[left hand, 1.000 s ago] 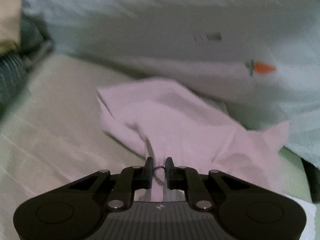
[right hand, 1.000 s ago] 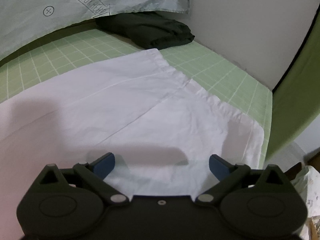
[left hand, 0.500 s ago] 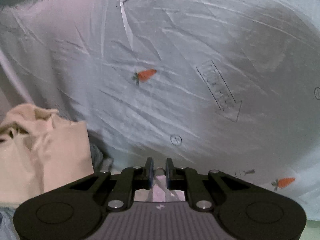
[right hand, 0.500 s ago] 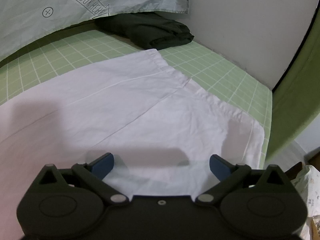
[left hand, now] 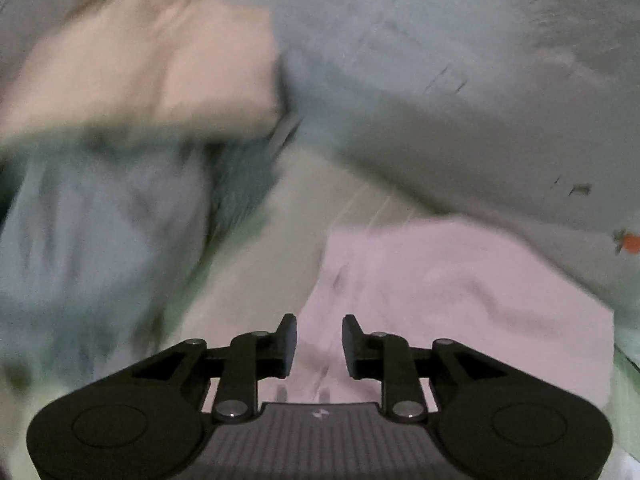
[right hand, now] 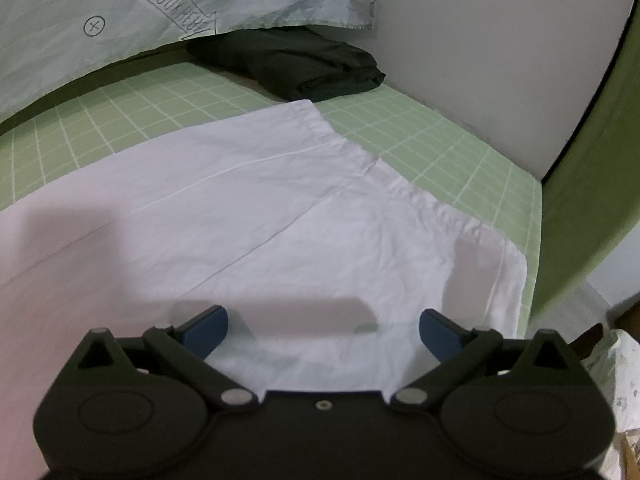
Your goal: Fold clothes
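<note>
A white garment point(right hand: 280, 208) lies spread flat on the green checked mat point(right hand: 452, 148). My right gripper point(right hand: 322, 330) is wide open and empty, hovering just above the garment's near edge. In the blurred left wrist view the same white garment point(left hand: 460, 280) lies bunched below and ahead. My left gripper point(left hand: 319, 344) has its jaws a little apart just over the cloth, with nothing clamped between them.
A folded black garment point(right hand: 304, 64) lies at the back by the white wall point(right hand: 480, 40). A pale printed sheet point(right hand: 140, 12) hangs behind. A beige cloth point(left hand: 152, 60) and a grey-blue garment point(left hand: 88, 240) lie to the left in a pile.
My left gripper was shut on a pinch of white cloth, swung up towards the hanging sheet, then came back down and opened, letting the cloth go. The right gripper has stayed put.
</note>
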The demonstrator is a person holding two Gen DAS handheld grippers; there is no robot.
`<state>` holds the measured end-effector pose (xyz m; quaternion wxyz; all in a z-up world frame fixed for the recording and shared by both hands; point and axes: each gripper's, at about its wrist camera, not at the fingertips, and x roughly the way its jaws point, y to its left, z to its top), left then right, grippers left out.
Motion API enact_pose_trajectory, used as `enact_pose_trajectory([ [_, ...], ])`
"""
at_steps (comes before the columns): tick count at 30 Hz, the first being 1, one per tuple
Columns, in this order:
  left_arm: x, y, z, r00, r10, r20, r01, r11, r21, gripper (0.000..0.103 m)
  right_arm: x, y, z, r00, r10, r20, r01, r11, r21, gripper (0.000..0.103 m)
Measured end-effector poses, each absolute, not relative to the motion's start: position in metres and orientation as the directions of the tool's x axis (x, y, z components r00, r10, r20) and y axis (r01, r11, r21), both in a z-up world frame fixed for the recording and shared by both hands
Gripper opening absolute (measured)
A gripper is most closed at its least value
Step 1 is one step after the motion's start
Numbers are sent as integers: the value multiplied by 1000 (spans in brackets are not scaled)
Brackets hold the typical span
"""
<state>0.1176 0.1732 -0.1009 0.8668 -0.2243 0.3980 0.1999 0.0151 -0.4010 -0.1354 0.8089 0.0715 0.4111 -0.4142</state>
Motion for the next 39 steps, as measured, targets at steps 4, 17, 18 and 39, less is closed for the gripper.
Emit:
enact_pose_trajectory([
  [4, 93, 177, -126, 540, 159, -826, -545, 814, -199, 31, 14, -400, -135, 320, -614, -721, 726, 648, -230, 103],
  [17, 155, 151, -147, 523, 109, -846, -372, 921, -112, 36, 12, -402, -136, 335, -606, -721, 729, 652, -209, 103],
  [18, 159, 148, -148, 519, 111, -848, -363, 926, -101, 43, 11, -403, -137, 338, -602, -723, 733, 651, -200, 103],
  [39, 177, 118, -148, 531, 196, -824, -267, 962, 57, 11, 8, -403, -138, 346, -599, -722, 743, 645, -179, 103],
])
